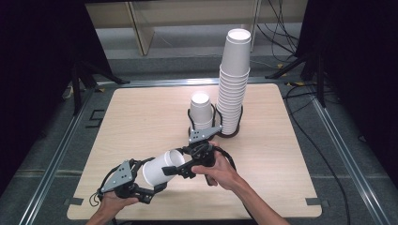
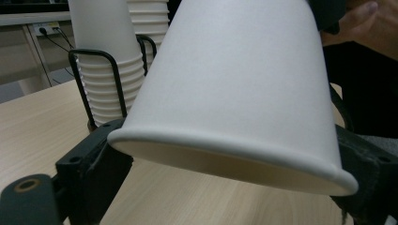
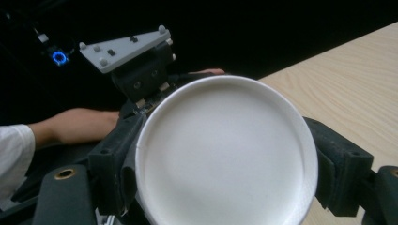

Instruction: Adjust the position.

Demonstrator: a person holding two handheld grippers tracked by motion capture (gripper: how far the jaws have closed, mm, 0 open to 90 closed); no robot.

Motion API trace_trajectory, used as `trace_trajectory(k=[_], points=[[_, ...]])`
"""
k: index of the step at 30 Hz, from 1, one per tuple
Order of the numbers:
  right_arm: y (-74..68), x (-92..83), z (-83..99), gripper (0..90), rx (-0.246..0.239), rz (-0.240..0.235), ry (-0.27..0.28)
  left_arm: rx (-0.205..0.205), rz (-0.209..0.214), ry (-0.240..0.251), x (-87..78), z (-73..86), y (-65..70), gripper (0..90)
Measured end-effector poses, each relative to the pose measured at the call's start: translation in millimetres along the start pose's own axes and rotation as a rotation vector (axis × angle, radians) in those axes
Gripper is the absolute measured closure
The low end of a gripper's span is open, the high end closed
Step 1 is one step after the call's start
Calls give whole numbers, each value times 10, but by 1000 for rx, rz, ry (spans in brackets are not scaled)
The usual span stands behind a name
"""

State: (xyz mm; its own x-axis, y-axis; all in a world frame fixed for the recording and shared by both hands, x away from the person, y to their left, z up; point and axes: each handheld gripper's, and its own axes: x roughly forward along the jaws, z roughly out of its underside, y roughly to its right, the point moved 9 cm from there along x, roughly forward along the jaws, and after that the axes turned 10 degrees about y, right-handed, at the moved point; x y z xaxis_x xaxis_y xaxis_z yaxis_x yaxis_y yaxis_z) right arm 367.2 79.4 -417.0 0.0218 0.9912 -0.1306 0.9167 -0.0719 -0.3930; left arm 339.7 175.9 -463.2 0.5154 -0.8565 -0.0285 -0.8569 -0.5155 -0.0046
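A white paper cup (image 1: 162, 169) lies on its side above the table's near edge, held between both grippers. My left gripper (image 1: 150, 177) comes in from the lower left, and its jaws press on either side of the cup's rolled rim (image 2: 225, 154). My right gripper (image 1: 186, 166) meets the cup from the right. In the right gripper view a round end of the cup (image 3: 225, 150) faces the camera, gripped between the two black jaws. The left gripper's grey plate (image 3: 126, 49) shows behind it.
A tall stack of paper cups (image 1: 233, 84) stands in a black wire holder (image 1: 230, 132) at the table's middle back, with a short stack (image 1: 201, 111) just left of it. The wooden table (image 1: 141, 112) is bare to the left and right. Cables lie on the floor at the back right.
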Motion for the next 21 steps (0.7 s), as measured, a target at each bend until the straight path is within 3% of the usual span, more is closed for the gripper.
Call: trace_trajectory(k=[1,3,4,7,11,12,17,19,20,21], points=[[-6,-2,9,224,10,6,-9,2,-1,-7,4,9,-3,104],[12,9,39,215,-36,13,-36,15,3,-33,5,37,-2,108],[29,-10,56,185,-86,47,-76,24,6,-40,10,49,0,110],[19,-34,65,155,-115,76,-120,44,6,-90,4,105,0,111],[3,-101,25,155,-246,113,-179,57,9,-128,17,161,8,112],[-8,-123,30,155,-268,122,-210,74,8,-157,3,180,1,112],[-71,-158,63,156,-379,150,-317,99,22,-215,7,248,39,112],[-79,-155,100,157,-413,167,-363,120,24,-243,1,272,39,111],[-111,-164,148,157,-388,182,-395,122,28,-251,1,281,50,111],[-113,-158,176,157,-403,186,-417,117,32,-253,7,291,62,111]])
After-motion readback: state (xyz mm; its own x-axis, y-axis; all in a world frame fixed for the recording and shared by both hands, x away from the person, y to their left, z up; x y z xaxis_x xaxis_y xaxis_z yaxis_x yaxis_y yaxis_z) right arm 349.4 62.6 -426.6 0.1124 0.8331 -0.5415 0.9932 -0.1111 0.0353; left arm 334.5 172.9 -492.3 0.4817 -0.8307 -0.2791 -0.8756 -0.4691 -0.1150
